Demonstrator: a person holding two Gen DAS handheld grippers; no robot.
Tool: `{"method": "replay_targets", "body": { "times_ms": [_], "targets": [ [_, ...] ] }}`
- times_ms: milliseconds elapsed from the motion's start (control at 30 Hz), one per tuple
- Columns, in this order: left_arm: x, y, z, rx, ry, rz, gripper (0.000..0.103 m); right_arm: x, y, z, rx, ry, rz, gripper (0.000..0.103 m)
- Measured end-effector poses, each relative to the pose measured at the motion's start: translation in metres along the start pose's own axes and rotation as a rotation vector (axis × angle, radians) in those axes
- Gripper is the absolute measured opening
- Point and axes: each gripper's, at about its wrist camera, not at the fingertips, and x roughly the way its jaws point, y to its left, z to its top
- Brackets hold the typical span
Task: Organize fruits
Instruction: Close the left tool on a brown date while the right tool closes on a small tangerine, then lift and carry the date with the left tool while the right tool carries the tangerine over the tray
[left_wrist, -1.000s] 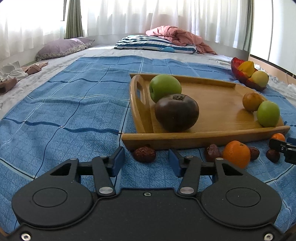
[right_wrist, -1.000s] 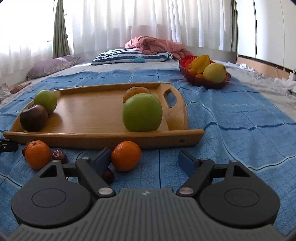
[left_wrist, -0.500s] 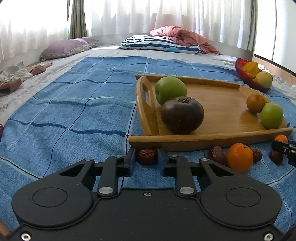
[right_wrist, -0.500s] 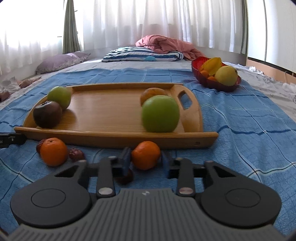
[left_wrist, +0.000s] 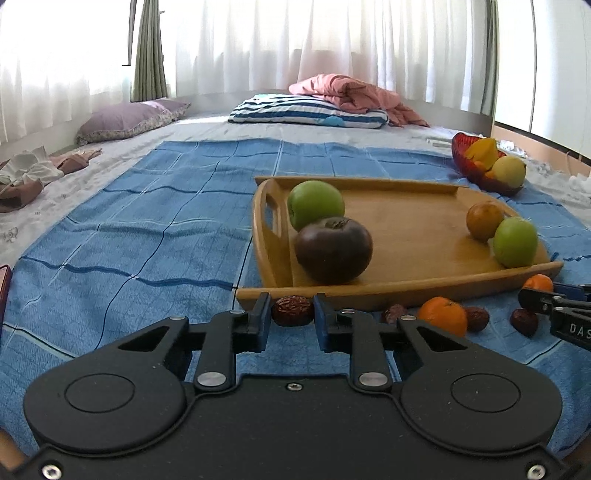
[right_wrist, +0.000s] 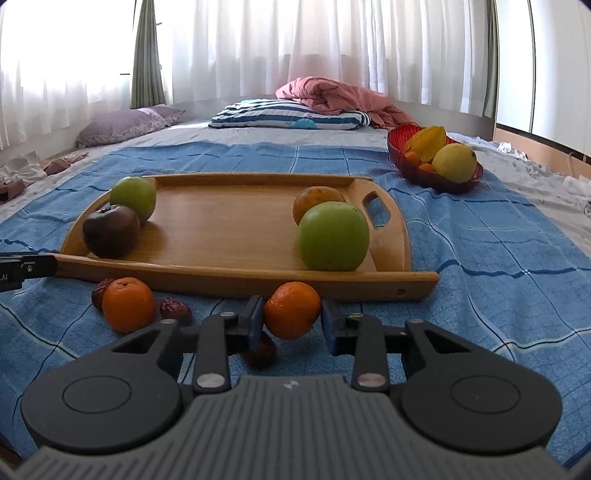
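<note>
A wide bed (right_wrist: 546, 206) carries everything, with a blue checked blanket (right_wrist: 498, 258) spread over its middle. On the blanket sit a wooden tray (right_wrist: 229, 236), a red fruit bowl (right_wrist: 436, 181), one loose orange (right_wrist: 128, 304) and several dried dates (right_wrist: 175, 308). At the far end lie a striped pillow (right_wrist: 288, 114), a pink quilt (right_wrist: 332, 94) and a purple pillow (right_wrist: 125, 123).

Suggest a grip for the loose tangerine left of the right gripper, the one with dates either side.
Take the tangerine across its widest middle, coming in low from the near side. It is round and sits stem-up on the blue cloth, so any horizontal pinch fits. A date lies close on its right and another behind left, so angle the fingers to slip between them, probably slightly from above.
</note>
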Motion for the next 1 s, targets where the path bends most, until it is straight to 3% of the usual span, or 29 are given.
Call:
{"method": "replay_targets", "body": {
  "times_ms": [533,1000],
  "targets": [
    [-0.005,-0.013,0.009,0.039,-0.018,0.008,0.023,-0.005,0.001,0.011,0.021,-0.03,0.013,0.038],
    [0.0,-0.037,0.028,0.062,-0.018,-0.034,0.023,-0.005,0.001,0.022,0.029,-0.053,0.021,0.038]
  ]
}}
